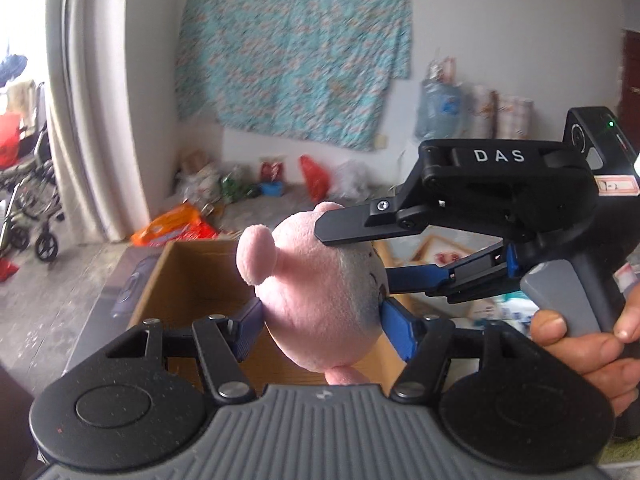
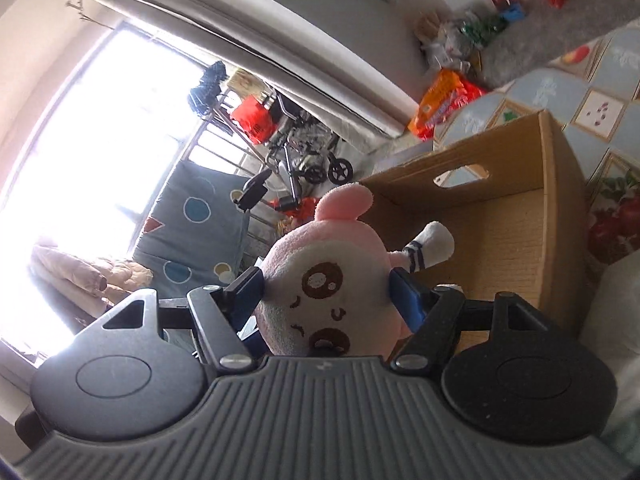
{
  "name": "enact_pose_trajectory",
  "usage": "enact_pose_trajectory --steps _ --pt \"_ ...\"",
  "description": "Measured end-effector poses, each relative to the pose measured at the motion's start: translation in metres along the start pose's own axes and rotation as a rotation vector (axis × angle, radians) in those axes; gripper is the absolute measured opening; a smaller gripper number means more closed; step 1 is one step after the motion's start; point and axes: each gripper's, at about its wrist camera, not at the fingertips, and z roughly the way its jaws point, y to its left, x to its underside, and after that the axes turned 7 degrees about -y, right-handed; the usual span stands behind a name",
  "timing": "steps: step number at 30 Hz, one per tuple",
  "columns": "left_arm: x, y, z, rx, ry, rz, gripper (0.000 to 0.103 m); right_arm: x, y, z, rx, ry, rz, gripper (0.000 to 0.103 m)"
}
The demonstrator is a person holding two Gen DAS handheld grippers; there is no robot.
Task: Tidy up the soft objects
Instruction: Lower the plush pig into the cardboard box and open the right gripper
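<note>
A pink plush toy (image 1: 316,296) with a white face and brown cheeks (image 2: 324,292) is held in the air over an open cardboard box (image 1: 192,276). My left gripper (image 1: 320,322) is shut on the plush's body from both sides. My right gripper (image 2: 326,290) is shut on the plush's head; it also shows in the left wrist view (image 1: 360,248), coming in from the right with one finger above the head and one below. The box (image 2: 516,224) looks empty inside and stands on a patterned mat.
A patterned mat (image 2: 600,108) lies under the box. Plastic bags (image 1: 312,176) and an orange packet (image 1: 176,228) litter the floor by the far wall. A wheelchair (image 1: 28,200) stands left by the curtain. A blue dotted cushion (image 2: 196,232) leans by the window.
</note>
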Motion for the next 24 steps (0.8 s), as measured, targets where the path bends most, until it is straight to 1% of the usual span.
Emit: enact_pose_trajectory --steps 3,6,8,10,15,19,21,24 --pt "-0.004 0.024 0.028 -0.053 0.043 0.022 0.066 -0.012 -0.007 0.044 0.015 0.051 0.052 0.070" --pt "-0.007 0.043 0.056 -0.089 0.098 0.014 0.066 -0.018 -0.018 0.082 0.044 0.091 0.100 0.071" --pt "-0.003 0.052 0.072 -0.117 0.136 0.016 0.066 -0.021 -0.026 0.102 0.061 0.110 0.134 0.071" --pt "0.001 0.058 0.086 -0.143 0.165 0.039 0.066 -0.021 -0.035 0.118 0.074 0.125 0.165 0.071" --pt "0.014 0.069 0.112 -0.168 0.232 0.057 0.066 -0.022 -0.052 0.148 0.127 0.148 0.209 0.072" --pt "0.018 0.073 0.129 -0.181 0.259 0.076 0.066 -0.023 -0.067 0.161 0.134 0.147 0.264 0.072" --pt "0.021 0.069 0.133 -0.200 0.258 0.109 0.066 -0.023 -0.073 0.165 0.123 0.142 0.292 0.073" --pt "0.025 0.056 0.139 -0.241 0.242 0.194 0.066 -0.022 -0.077 0.170 0.111 0.139 0.317 0.075"
